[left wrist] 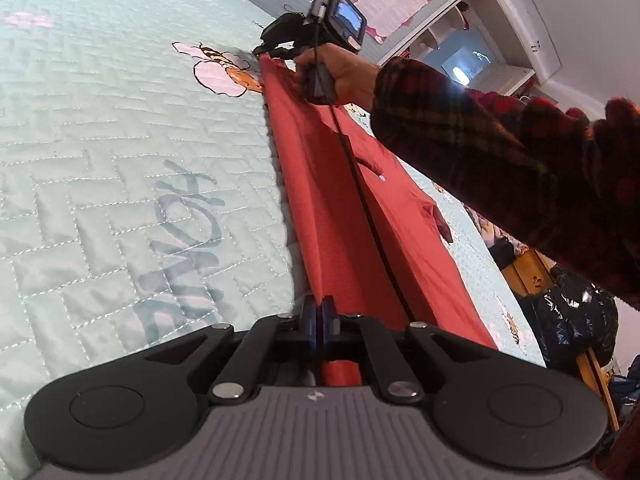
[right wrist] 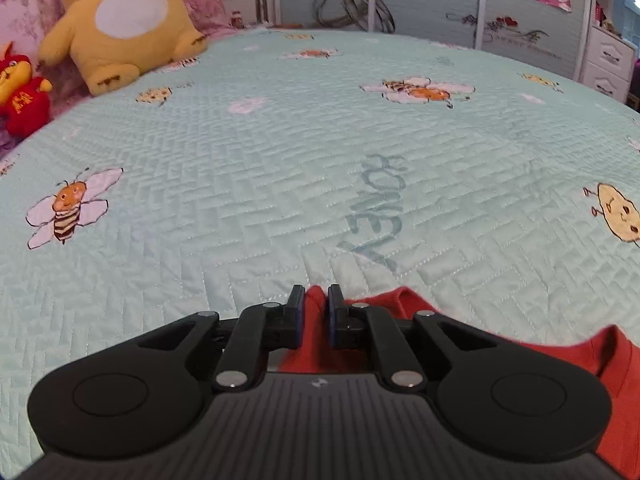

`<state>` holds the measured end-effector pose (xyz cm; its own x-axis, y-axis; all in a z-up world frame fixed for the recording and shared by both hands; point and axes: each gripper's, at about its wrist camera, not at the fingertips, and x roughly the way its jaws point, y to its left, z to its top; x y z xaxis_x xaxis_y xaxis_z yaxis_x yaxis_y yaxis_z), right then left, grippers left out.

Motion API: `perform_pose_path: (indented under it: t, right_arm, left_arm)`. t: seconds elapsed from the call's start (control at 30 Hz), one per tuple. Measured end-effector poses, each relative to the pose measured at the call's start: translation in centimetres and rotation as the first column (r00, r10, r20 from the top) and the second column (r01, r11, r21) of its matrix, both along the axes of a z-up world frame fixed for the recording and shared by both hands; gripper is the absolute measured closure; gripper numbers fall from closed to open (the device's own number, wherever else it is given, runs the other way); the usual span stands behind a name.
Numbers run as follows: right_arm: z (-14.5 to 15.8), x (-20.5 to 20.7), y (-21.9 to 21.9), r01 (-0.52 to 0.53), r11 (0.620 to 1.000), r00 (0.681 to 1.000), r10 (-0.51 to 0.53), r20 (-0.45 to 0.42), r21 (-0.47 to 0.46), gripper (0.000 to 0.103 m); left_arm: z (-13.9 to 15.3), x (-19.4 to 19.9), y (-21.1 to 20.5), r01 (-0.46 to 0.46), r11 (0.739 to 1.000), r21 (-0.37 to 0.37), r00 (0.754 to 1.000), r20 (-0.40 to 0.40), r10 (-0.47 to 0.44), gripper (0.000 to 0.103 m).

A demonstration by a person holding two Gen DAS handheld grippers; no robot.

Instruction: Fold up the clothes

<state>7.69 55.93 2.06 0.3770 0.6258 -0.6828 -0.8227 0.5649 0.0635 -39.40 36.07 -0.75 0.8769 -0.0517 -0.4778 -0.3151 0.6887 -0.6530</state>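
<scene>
A long red cotton garment (left wrist: 336, 216) is stretched along its lengthwise fold across the pale green quilted bedspread (left wrist: 120, 168), from 6 toward 12 o'clock. The left gripper (left wrist: 319, 312) is clamped on its near end; the right gripper (right wrist: 316, 312) is pinched on the far end. One fold appears made; crosswise folds are judged outstanding. A yellow plush bear (right wrist: 120, 20) sits at 10 o'clock, wardrobes behind.

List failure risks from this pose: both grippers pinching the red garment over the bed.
1. The left gripper holds only the thin edge of the red garment; it may slip under tension.
2. The black cable lies across the cloth and may snag the fold.
3. The right gripper pinches a bunched wad, so the edge may fold unevenly.
</scene>
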Motion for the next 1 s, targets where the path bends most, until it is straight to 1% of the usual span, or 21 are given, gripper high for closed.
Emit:
perform_pose_path:
  t: [0.07,0.17,0.2,0.27,0.33,0.4,0.43,0.53,0.57,0.6,0.63,0.67,0.7,0.73,0.77,0.8,0.83,0.87,0.93,0.97,1.0]
  right_arm:
    - [0.9,0.2,-0.7,-0.009,0.999,0.999,0.011,-0.046,0.049,0.075]
    - [3.8,-1.2,-5.2,0.019,0.978,0.999,-0.01,-0.045,0.207,0.074]
    - [4.7,-1.7,-7.3,0.022,0.968,0.996,-0.001,-0.084,0.249,0.074]
    - [5.6,-3.3,-11.9,-0.008,0.947,0.976,0.077,-0.205,0.32,0.074]
    - [5.4,-5.6,-16.4,-0.043,0.933,0.917,0.179,-0.356,0.357,0.075]
    - [4.3,-7.9,-20.2,-0.056,0.924,0.834,0.251,-0.491,0.377,0.077]
    - [3.4,-9.1,-21.7,-0.054,0.926,0.791,0.268,-0.549,0.374,0.08]
    - [-1.5,-12.3,-23.4,-0.019,0.96,0.717,0.207,-0.666,0.278,0.085]
    - [-3.5,-12.9,-23.3,-0.009,0.971,0.715,0.172,-0.678,0.237,0.103]
    - [-4.5,-13.1,-23.5,0.02,0.96,0.707,0.183,-0.683,0.278,0.103]
    - [-4.7,-13.0,-23.6,0.041,0.952,0.688,0.192,-0.7,0.302,0.103]
    - [-4.3,-13.2,-23.7,0.051,0.949,0.682,0.194,-0.705,0.31,0.1]
    - [-3.7,-13.5,-24.4,0.068,0.936,0.678,0.21,-0.704,0.344,0.097]
    - [-3.0,-13.9,-25.3,0.086,0.921,0.674,0.228,-0.703,0.38,0.097]
    - [-2.1,-14.3,-26.6,0.105,0.899,0.669,0.253,-0.699,0.426,0.097]
    - [-1.3,-14.7,-28.1,0.128,0.879,0.673,0.263,-0.691,0.46,0.096]
    - [-0.6,-15.0,-29.6,0.151,0.864,0.683,0.26,-0.682,0.48,0.094]
    - [-0.6,-15.3,-30.7,0.174,0.859,0.683,0.247,-0.688,0.481,0.093]
    - [-2.9,-16.2,-31.3,0.221,0.888,0.639,0.181,-0.748,0.403,0.088]
    - [-3.9,-16.7,-31.4,0.231,0.901,0.628,0.151,-0.763,0.368,0.099]
    - [-4.1,-17.5,-30.8,0.185,0.916,0.672,0.146,-0.726,0.355,0.103]
  left_arm:
    - [0.0,-0.1,0.2,-0.006,1.0,-0.005,1.0,-0.003,0.006,0.096]
    - [0.0,-0.2,0.4,-0.011,1.0,-0.008,1.0,-0.006,0.011,0.096]
    - [0.1,-0.4,0.3,-0.016,1.0,-0.002,1.0,-0.008,0.016,0.096]
    - [0.3,-0.6,0.3,-0.028,1.0,0.012,1.0,-0.013,0.028,0.096]
    - [0.5,-1.0,0.1,-0.041,0.998,0.038,0.999,-0.019,0.042,0.096]
    - [0.8,-1.5,-0.1,-0.071,0.995,0.072,0.997,-0.032,0.074,0.096]
    - [0.9,-1.7,-0.2,-0.089,0.992,0.09,0.995,-0.04,0.093,0.097]
    - [1.2,-2.4,-0.4,-0.135,0.982,0.132,0.988,-0.06,0.144,0.097]
    - [1.4,-2.5,-0.6,-0.15,0.977,0.155,0.984,-0.068,0.162,0.097]
    - [1.6,-2.7,-0.8,-0.164,0.97,0.178,0.981,-0.076,0.18,0.097]
    - [1.9,-2.9,-1.2,-0.179,0.962,0.207,0.976,-0.084,0.2,0.096]
    - [2.2,-3.2,-1.6,-0.194,0.952,0.236,0.971,-0.09,0.22,0.095]
    - [2.4,-3.6,-1.9,-0.209,0.942,0.263,0.967,-0.089,0.239,0.085]
    - [2.6,-3.9,-2.1,-0.226,0.932,0.283,0.962,-0.083,0.259,0.066]
    - [2.8,-4.3,-2.4,-0.243,0.921,0.303,0.957,-0.077,0.278,0.057]
    - [2.9,-4.4,-2.4,-0.256,0.914,0.315,0.954,-0.069,0.291,0.048]
    - [3.0,-4.4,-2.4,-0.264,0.91,0.319,0.952,-0.061,0.298,0.048]
    - [3.1,-4.1,-2.3,-0.269,0.908,0.321,0.952,-0.052,0.3,0.048]
    - [3.6,-3.5,-2.4,-0.274,0.899,0.341,0.954,-0.025,0.3,0.048]
    - [4.0,-3.0,-2.4,-0.275,0.892,0.359,0.955,-0.007,0.298,0.048]
    - [4.6,-2.6,-2.4,-0.273,0.887,0.373,0.957,0.009,0.291,0.048]
